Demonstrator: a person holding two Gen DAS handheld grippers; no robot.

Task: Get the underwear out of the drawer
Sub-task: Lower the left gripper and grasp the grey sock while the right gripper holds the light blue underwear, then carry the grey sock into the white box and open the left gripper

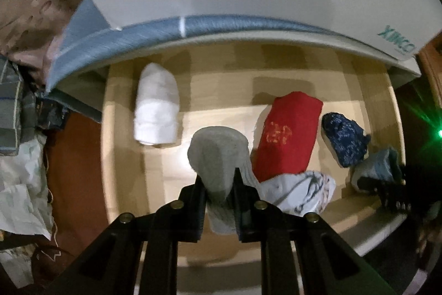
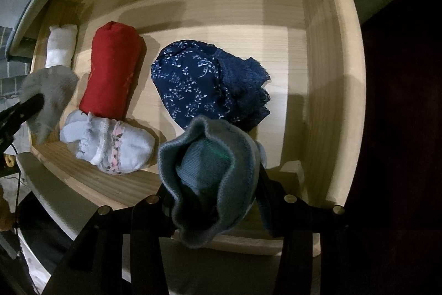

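— Your left gripper is pinching the grey bundle tight between its jaws, holding it over the near part of the wooden drawer.

— And your right gripper?

— It is clamping the light blue piece, jaws partly apart around it, at the drawer's near right. Red roll, navy floral pair and white roll are lying farther in.

The grey roll's lower end was hidden between the left fingers. The right fingers were mostly covered by the blue garment bunched between them.
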